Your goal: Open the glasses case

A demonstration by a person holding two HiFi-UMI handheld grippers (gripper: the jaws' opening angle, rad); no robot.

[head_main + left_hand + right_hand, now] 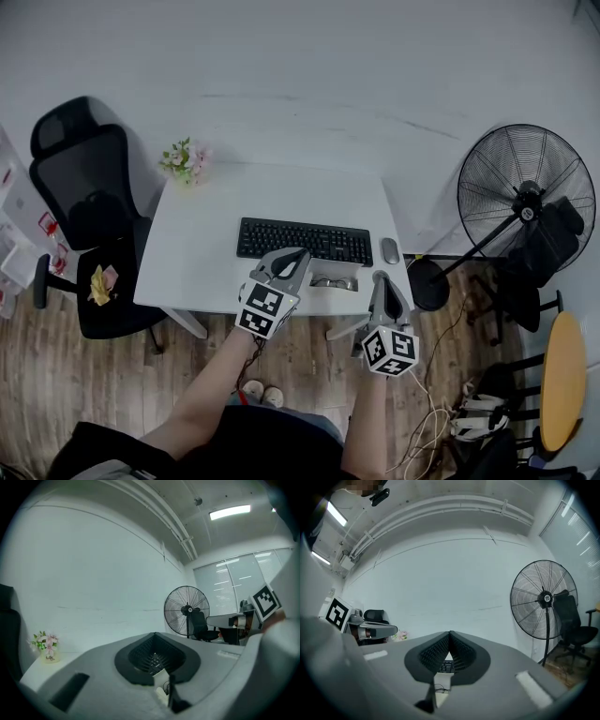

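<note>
Jaws sit pressed together, empty, on left gripper and right gripper; glasses case lies between them, mid-frame, lid state unclear; gripping needs them spread.

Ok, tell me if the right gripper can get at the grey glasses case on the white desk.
Probably yes: the right gripper hangs right of the grey glasses case at the white desk's front edge, nothing between them. Its jaws are together, so they must open first.
</note>
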